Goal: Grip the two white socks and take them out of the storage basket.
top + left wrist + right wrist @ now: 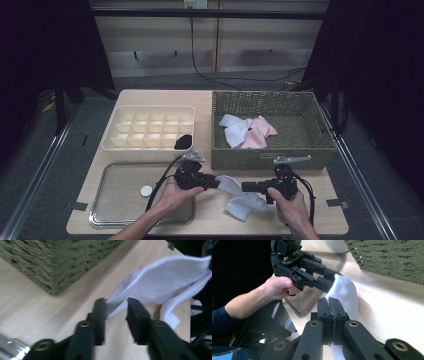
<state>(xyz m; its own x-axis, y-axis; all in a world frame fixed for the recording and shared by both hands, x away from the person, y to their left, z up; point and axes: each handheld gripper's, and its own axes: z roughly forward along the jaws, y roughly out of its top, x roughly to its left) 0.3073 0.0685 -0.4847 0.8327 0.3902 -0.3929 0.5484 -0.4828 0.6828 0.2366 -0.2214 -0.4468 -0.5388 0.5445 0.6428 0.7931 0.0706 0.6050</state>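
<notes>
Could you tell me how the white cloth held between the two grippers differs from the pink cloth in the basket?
The white cloth hangs stretched above the table in front of the basket; the pink cloth lies crumpled inside it. The left gripper and right gripper each have an end of the white cloth, while nothing touches the pink cloth. Both look soft and small.

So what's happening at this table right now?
A person is working a white cloth between two hand-held grippers at the front of the wooden table. The right gripper is shut on one edge of the cloth. The left gripper has its jaws parted around another edge, not clamped. Behind them, the green woven basket holds more white and pink cloths, and a cream divided organiser tray has one black item in a corner compartment.
</notes>
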